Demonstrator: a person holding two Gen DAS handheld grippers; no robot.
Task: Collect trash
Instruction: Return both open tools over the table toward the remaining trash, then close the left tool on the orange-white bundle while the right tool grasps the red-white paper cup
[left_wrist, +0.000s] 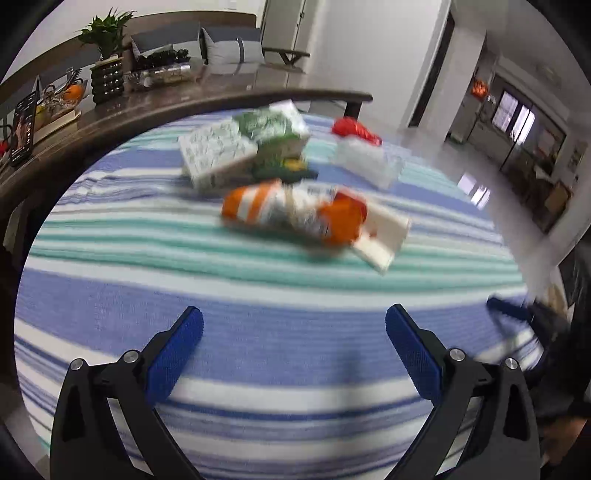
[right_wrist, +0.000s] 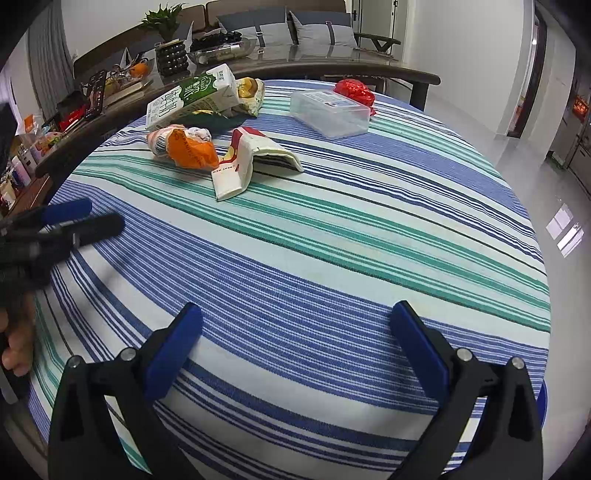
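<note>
Trash lies on the far part of a round table with a striped cloth (right_wrist: 332, 236). A green and white milk carton (right_wrist: 192, 98) lies on its side at the back left, with a crumpled orange wrapper (right_wrist: 188, 147) in front of it. Beside the wrapper is a flattened white and red paper box (right_wrist: 240, 166). A clear plastic container (right_wrist: 328, 110) and a red crumpled bag (right_wrist: 354, 90) sit at the back right. My right gripper (right_wrist: 295, 314) is open above the near cloth, nothing between its fingers. My left gripper (left_wrist: 293, 317) is open too, short of the blurred orange wrapper (left_wrist: 291, 214).
A dark sideboard (right_wrist: 295, 66) curves behind the table, carrying a potted plant (right_wrist: 168, 40), a fruit tray and small items. Grey cushions lie beyond it. Glossy floor (right_wrist: 535, 166) opens to the right. A hand (right_wrist: 18, 343) shows at the right wrist view's left edge.
</note>
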